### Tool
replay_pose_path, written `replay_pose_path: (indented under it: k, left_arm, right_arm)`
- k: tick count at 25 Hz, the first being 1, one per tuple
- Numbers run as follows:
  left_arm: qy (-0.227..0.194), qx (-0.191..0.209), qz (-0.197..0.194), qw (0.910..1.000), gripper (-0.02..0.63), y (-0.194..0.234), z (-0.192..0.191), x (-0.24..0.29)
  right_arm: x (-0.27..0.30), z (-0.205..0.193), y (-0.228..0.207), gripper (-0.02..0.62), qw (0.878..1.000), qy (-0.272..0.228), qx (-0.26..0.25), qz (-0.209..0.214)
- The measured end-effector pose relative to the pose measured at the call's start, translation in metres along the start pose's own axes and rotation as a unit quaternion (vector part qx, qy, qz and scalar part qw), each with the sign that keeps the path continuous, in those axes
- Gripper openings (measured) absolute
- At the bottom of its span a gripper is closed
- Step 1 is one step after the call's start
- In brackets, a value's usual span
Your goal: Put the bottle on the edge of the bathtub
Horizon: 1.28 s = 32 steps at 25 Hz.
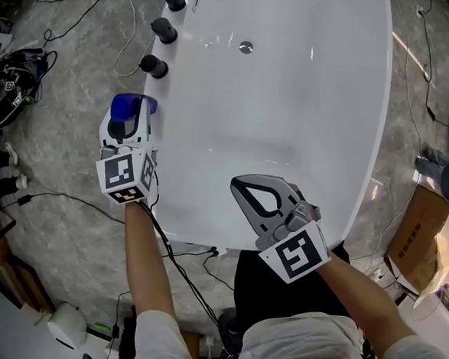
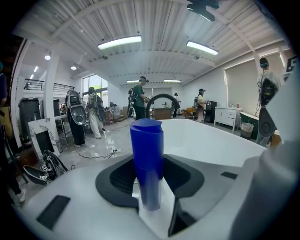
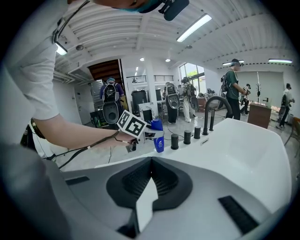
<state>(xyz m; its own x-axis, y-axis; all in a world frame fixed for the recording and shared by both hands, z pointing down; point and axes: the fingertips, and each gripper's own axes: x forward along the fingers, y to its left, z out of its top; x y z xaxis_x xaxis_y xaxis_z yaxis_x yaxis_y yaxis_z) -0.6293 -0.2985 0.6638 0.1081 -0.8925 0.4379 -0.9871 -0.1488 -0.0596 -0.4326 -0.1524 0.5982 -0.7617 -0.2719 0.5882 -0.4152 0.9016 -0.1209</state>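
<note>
The blue bottle [image 2: 146,159] stood upright, clamped low on its body between the jaws of the left tool [image 1: 127,130], with its cap end above them. In the head view the bottle [image 1: 134,106] hung at the left rim of the white bathtub [image 1: 306,104], just beside the nearest of three black knobs [image 1: 153,65] set along that rim, and appeared to sit at or slightly outside the rim's outer margin. In the right gripper view the bottle [image 3: 159,137] showed its base at about rim level, next to the row of knobs; whether the base was already bearing on the rim could not be determined from any view. The right tool [image 3: 147,192] was held over the near end of the tub, its jaws together with nothing between them, and took no part in the grasp. The step in hand was judged to be the placement itself: bottle carried to the rim, release not yet made. The next move called for bringing the base squarely over the flat of the rim, short of the nearest knob, lowering until it seated level, then parting the left jaws and drawing them back without tipping the bottle. A base left overhanging the outer margin risked a fall to the floor [image 1: 60,225]
</note>
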Motion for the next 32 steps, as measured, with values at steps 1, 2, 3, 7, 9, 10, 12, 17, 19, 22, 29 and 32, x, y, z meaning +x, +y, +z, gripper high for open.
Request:
replay_pose_path:
  k: [1, 2, 3, 7, 9, 10, 12, 17, 19, 22, 29, 32]
  left_arm:
    - [0.001, 0.003, -0.001, 1.0000, 0.170, 0.000, 0.000, 0.003]
    - [0.003, 0.006, -0.003, 1.0000, 0.170, 0.000, -0.001, 0.006]
    - [0.005, 0.009, -0.004, 0.9999, 0.170, 0.000, -0.002, 0.008]
    - [0.003, 0.009, -0.007, 0.9999, 0.169, -0.003, -0.002, 0.011]
    - [-0.002, 0.005, -0.005, 1.0000, 0.169, -0.002, 0.000, 0.011]
    - [-0.003, 0.003, -0.004, 1.0000, 0.169, -0.002, 0.000, 0.010]
    - [-0.006, 0.000, -0.006, 1.0000, 0.169, -0.003, 0.000, 0.011]
    - [-0.014, -0.012, -0.004, 0.9998, 0.169, -0.002, 0.001, 0.012]
    - [-0.023, -0.021, -0.002, 0.9995, 0.169, -0.002, 0.001, 0.010]
    - [-0.037, -0.041, 0.003, 0.9985, 0.169, -0.002, 0.000, 0.008]
    - [-0.064, -0.078, -0.014, 0.9948, 0.170, -0.007, -0.003, 0.009]
    - [-0.063, -0.073, -0.012, 0.9953, 0.170, -0.005, -0.004, 0.008]
  right_arm:
    - [-0.001, 0.000, 0.000, 0.006, 1.000, 0.001, 0.000, 0.000]
    - [-0.001, -0.001, 0.000, 0.006, 1.000, 0.001, 0.001, -0.001]
    - [-0.001, -0.001, 0.000, 0.006, 1.000, 0.001, 0.002, -0.001]
    - [-0.002, 0.000, -0.004, 0.006, 1.000, -0.003, 0.015, -0.004]
    - [-0.002, 0.001, -0.006, 0.006, 1.000, -0.006, 0.018, -0.008]
    - [-0.002, 0.001, -0.007, 0.006, 1.000, -0.007, 0.018, -0.010]
    - [-0.002, 0.000, -0.008, 0.006, 1.000, -0.007, 0.020, -0.012]
    - [-0.002, -0.001, -0.011, 0.006, 1.000, -0.008, 0.023, -0.015]
    - [-0.002, -0.001, -0.010, 0.006, 1.000, -0.007, 0.024, -0.015]
    - [-0.002, -0.002, -0.010, 0.006, 1.000, -0.006, 0.023, -0.015]
    - [0.000, 0.000, -0.004, 0.006, 1.000, -0.005, 0.018, -0.006]
    - [-0.001, 0.002, 0.003, 0.006, 1.000, -0.002, 0.015, 0.000]
